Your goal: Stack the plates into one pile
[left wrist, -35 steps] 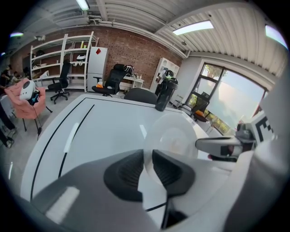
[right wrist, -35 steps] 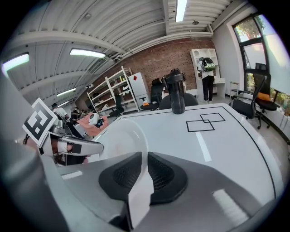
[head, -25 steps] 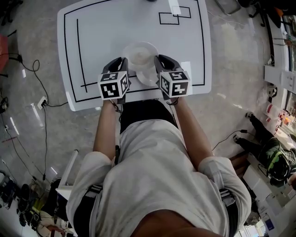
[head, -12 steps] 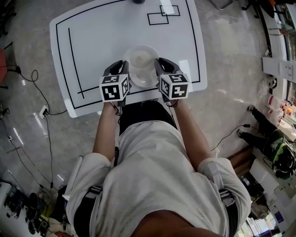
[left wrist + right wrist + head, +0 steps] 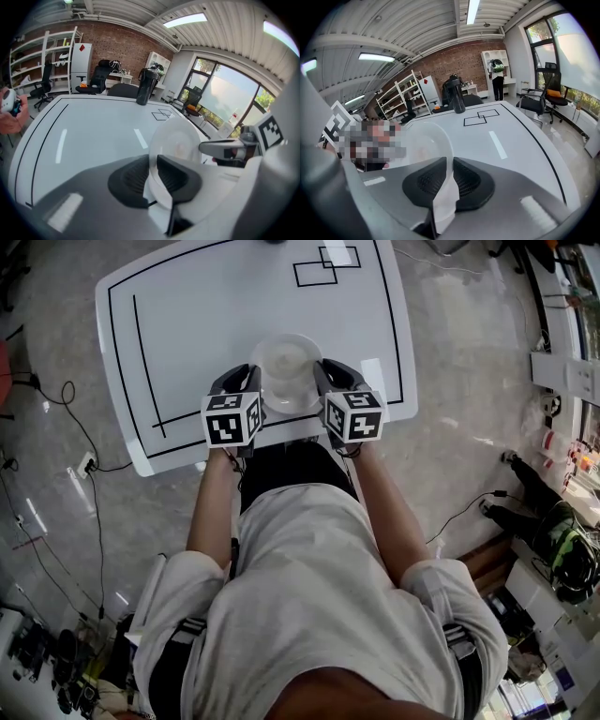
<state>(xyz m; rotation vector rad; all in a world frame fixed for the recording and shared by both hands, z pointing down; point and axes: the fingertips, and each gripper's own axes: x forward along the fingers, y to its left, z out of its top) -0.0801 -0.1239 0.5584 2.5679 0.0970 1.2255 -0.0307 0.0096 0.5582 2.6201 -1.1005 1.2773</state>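
Now the left gripper (image 5: pixel 152 176) has its jaws pinching one rim of the plates (image 5: pixel 286 367). The right gripper (image 5: pixel 451 176) jaws pinch the opposite rim. The plates sit overlapped between both grippers, over the desk (image 5: pixel 206 315) near its front edge.

The white plates (image 5: pixel 286 360) sit on the near part of the white counter (image 5: pixel 202 306), just inside its black border line. The left tongs (image 5: pixel 249 381) meet the plates' left rim and the right tongs (image 5: pixel 324 377) meet their right rim, each with its marker cube nearer the person (image 5: pixel 309 596). Two overlapping outlined rectangles (image 5: pixel 323 266) lie well beyond the plates.
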